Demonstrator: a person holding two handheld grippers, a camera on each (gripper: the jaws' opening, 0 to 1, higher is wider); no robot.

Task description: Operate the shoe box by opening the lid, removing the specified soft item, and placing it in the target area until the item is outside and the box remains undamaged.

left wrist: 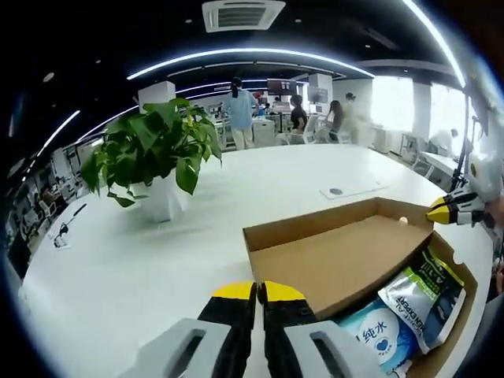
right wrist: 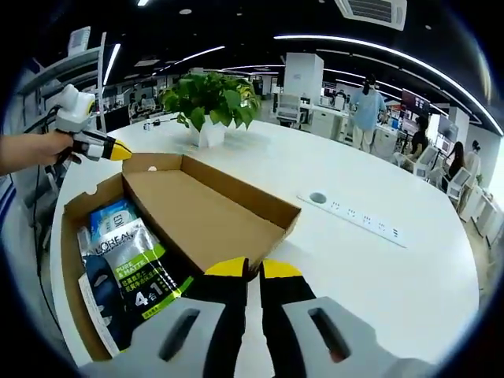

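Lying open on the table (right wrist: 378, 268), the shoe box (right wrist: 201, 216) still holds its soft packs (right wrist: 134, 272), each hand-held gripper (left wrist: 258, 293) (right wrist: 253, 269) pressed together, empty

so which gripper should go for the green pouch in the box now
Right gripper, probably. In its view the green pouch lies uncovered just beside its jaws, in the open box. The left gripper hangs off the box's far corner, and the lid lies before its jaws.

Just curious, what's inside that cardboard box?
Soft packets lie inside the cardboard box: a green-and-black packet and a blue wipes pack. The raised lid covers the rest.
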